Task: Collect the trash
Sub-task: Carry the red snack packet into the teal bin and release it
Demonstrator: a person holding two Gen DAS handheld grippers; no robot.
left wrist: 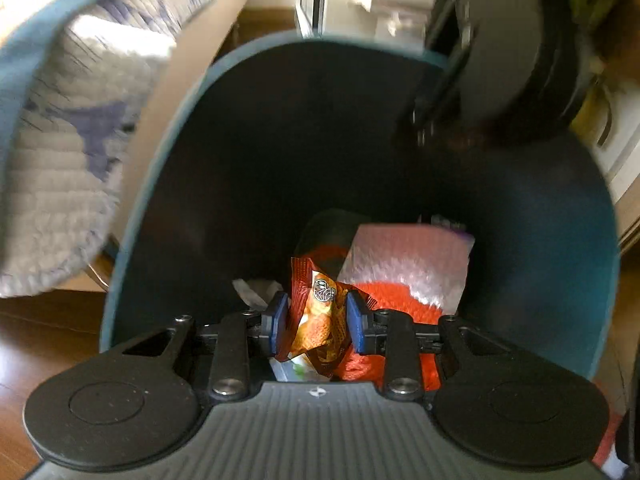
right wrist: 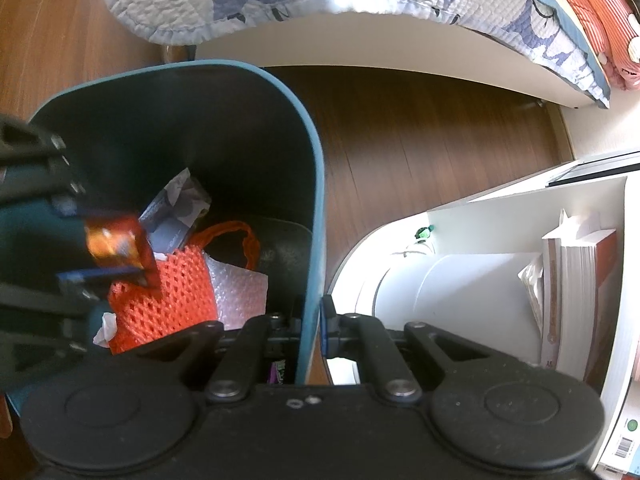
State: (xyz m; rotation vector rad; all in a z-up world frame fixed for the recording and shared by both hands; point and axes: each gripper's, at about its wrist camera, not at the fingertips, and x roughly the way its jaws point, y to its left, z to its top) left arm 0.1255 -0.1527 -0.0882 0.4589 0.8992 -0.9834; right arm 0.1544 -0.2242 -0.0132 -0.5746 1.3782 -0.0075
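So we're at the drop-off step: the left gripper is clamped on an orange snack wrapper, hanging right over the open teal trash bin. The right gripper is pinched shut on the bin's rim, steadying it. Next move, I reckon: just let go so the wrapper lands on the orange mesh bag inside.
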